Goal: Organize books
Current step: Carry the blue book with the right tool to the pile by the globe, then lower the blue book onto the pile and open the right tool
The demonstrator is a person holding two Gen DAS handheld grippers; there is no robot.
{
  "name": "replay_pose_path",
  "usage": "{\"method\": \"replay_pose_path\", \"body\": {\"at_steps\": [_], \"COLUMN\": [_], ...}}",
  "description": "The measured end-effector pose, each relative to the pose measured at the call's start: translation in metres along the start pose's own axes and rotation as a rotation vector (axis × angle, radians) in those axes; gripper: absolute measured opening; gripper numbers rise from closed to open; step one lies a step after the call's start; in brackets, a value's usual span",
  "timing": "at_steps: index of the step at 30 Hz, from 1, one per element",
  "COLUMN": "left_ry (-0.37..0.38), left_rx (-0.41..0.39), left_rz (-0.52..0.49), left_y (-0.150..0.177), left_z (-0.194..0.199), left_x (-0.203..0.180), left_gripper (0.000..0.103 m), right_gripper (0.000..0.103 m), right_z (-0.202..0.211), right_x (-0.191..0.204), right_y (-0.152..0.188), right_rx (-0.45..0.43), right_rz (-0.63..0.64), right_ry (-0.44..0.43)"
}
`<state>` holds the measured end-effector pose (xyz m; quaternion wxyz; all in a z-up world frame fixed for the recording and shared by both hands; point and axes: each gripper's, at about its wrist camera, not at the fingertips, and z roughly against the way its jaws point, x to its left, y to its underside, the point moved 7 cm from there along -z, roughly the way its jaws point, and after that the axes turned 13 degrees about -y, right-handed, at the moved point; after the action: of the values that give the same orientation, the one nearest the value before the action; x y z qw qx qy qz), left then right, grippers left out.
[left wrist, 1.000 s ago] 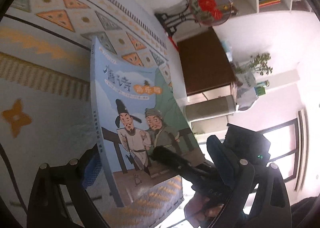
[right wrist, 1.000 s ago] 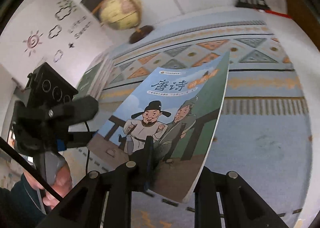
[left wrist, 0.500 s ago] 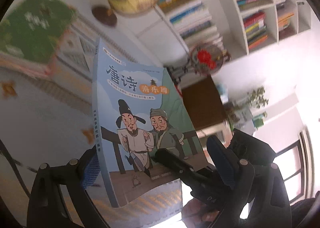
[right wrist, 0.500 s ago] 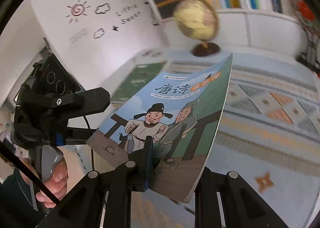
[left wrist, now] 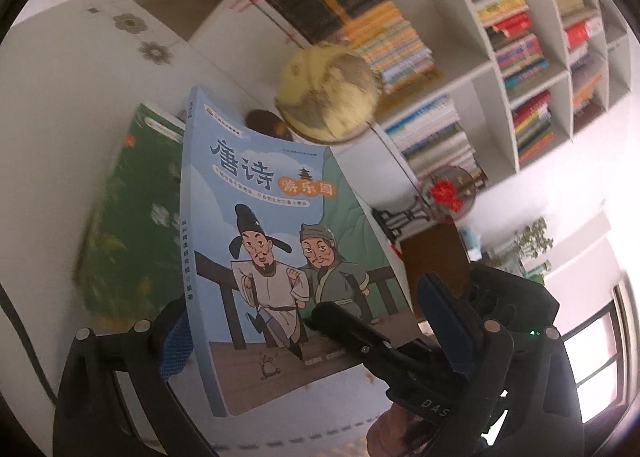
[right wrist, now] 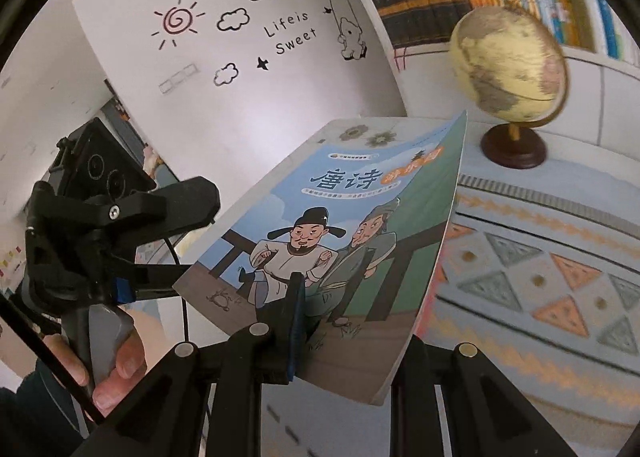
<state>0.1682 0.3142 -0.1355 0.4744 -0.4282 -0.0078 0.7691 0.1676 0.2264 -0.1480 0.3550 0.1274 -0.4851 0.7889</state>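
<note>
A thin blue picture book [right wrist: 360, 225], with two cartoon men on its cover, hangs in the air over the table. My right gripper [right wrist: 316, 317] is shut on its near bottom edge. One blue pad presses on the cover and the other finger is hidden under the book. In the left wrist view the same book [left wrist: 280, 241] stands between the wide-apart fingers of my left gripper [left wrist: 304, 305]. Its spine is close to the left pad [left wrist: 172, 341], and the right gripper's black finger [left wrist: 340, 321] lies across the cover. The left gripper [right wrist: 192, 241] is open beside the book's spine corner.
A yellow globe [right wrist: 508, 61] on a dark foot stands at the back of the patterned tablecloth [right wrist: 540, 277]. A green book [left wrist: 132, 217] lies on the table beyond the blue one. White shelves [left wrist: 520, 57] packed with books fill the wall behind. A hand [right wrist: 120, 361] grips the left handle.
Both grippers have swung with the book from over the patterned cloth toward the globe, green book and shelves, rising a little. The right gripper's hold looks the same and the left stays open.
</note>
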Motion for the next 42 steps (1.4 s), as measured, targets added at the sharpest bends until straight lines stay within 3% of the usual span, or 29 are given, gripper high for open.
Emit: {"method": "replay_pose_path", "body": {"at_steps": [4, 10, 14, 26, 27, 31, 36, 42], "left_ry": [-0.009, -0.011, 0.002, -0.031, -0.046, -0.106, -0.192, -0.454], "left_rx": [0.015, 0.073, 0.104, 0.154, 0.152, 0.122, 0.123, 0.19], "left_rz": [0.014, 0.032, 0.043, 0.118, 0.122, 0.121, 0.078, -0.164], "left_y": [-0.022, -0.028, -0.024, -0.017, -0.017, -0.017, -0.011, -0.002], "left_z": [-0.02, -0.045, -0.055, -0.066, -0.064, -0.045, -0.014, -0.011], "left_x": [0.026, 0.053, 0.06, 0.085, 0.089, 0.107, 0.127, 0.141], "left_gripper": [0.098, 0.098, 0.098, 0.098, 0.098, 0.1, 0.101, 0.101], "right_gripper": [0.021, 0.024, 0.024, 0.043, 0.048, 0.048, 0.05, 0.05], "right_z": [-0.038, -0.08, -0.085, -0.098, -0.1, -0.093, -0.052, -0.012], "right_x": [-0.011, -0.037, -0.045, -0.052, -0.053, -0.054, -0.061, -0.087], "right_y": [-0.015, -0.022, -0.019, 0.012, 0.016, 0.024, 0.045, 0.039], "right_rx": [0.019, 0.062, 0.07, 0.161, 0.18, 0.234, 0.259, 0.202], "right_rz": [-0.02, -0.069, -0.1, -0.208, -0.221, -0.235, -0.279, -0.315], "right_ry": [0.016, 0.057, 0.071, 0.091, 0.092, 0.108, 0.14, 0.254]}}
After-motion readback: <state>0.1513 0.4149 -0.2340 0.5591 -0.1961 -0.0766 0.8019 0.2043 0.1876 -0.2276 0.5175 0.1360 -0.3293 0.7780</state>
